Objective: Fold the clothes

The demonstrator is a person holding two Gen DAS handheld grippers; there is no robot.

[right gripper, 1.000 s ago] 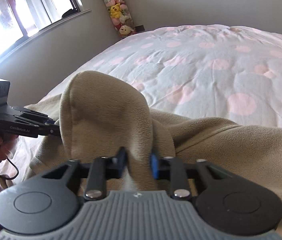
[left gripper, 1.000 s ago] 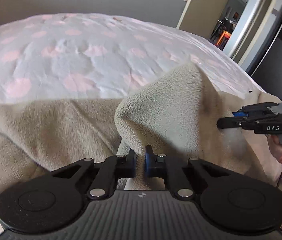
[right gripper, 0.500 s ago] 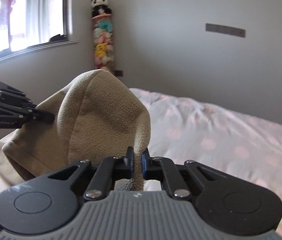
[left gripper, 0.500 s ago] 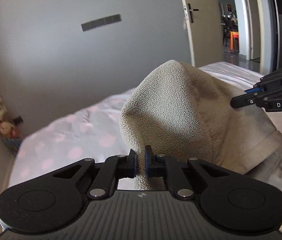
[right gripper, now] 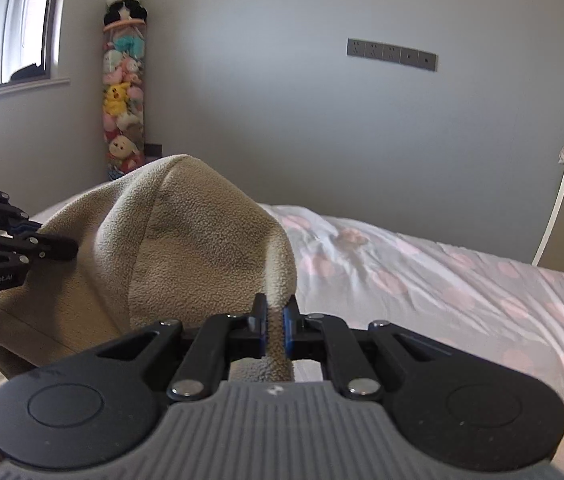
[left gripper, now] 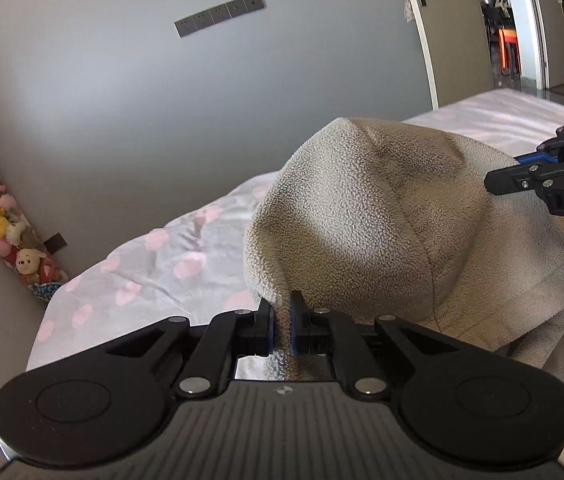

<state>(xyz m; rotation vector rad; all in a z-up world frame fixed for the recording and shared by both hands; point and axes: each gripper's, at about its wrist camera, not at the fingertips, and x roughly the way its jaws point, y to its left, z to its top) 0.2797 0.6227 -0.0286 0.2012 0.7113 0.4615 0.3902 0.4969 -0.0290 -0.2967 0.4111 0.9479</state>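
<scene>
A beige fleece garment is lifted off the bed and bulges up in front of both cameras. My left gripper is shut on one edge of it, with fabric pinched between the blue pads. My right gripper is shut on another edge of the same fleece garment. In the left wrist view the right gripper pokes into the fabric from the right. In the right wrist view the left gripper comes in from the left. The rest of the garment hangs below, out of sight.
The bed with a pale sheet dotted pink lies under and beyond the garment. A tall tube of plush toys stands in the corner by a window. A door and open doorway are at the right.
Both grippers have lifted the fleece off the bed and tipped upward, so the wall now fills the view. The right jaws closed tighter on the fabric.
</scene>
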